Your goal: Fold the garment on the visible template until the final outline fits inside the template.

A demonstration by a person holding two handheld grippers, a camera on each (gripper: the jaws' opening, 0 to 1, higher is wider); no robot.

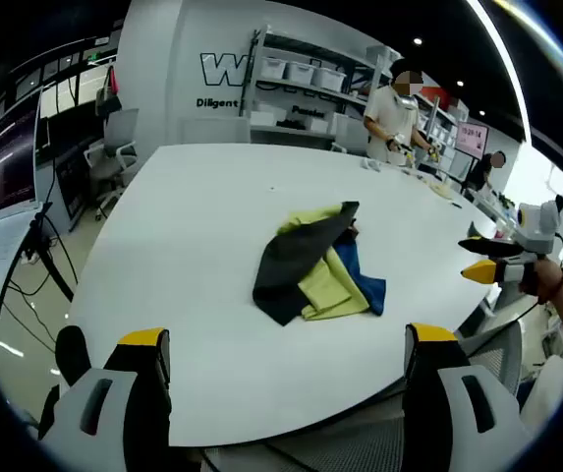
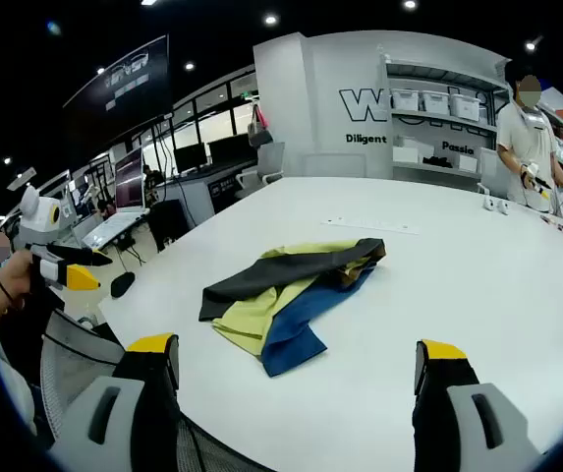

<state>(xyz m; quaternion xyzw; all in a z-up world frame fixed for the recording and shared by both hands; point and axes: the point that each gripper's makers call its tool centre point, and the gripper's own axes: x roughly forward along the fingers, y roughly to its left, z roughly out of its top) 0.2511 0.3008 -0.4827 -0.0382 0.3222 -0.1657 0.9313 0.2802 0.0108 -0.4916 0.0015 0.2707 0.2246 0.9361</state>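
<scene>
Both grippers, left gripper (image 1: 286, 354) and right gripper (image 2: 301, 369), hang wide open and empty at frame bottom; crumpled garment (image 1: 315, 265) sits mid-frame on the white table (image 1: 183, 226), untouched. Risk: layers overlap, so one pinch could drag several, and I can't spot any template. Shelves (image 2: 438, 108) and a person (image 2: 527, 138) upper right, well clear.

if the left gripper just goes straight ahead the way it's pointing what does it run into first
Probably the crumpled garment on the white table. The left gripper, jaws wide apart, points at it across bare tabletop; its height above the table is unclear, so it might pass over.
</scene>
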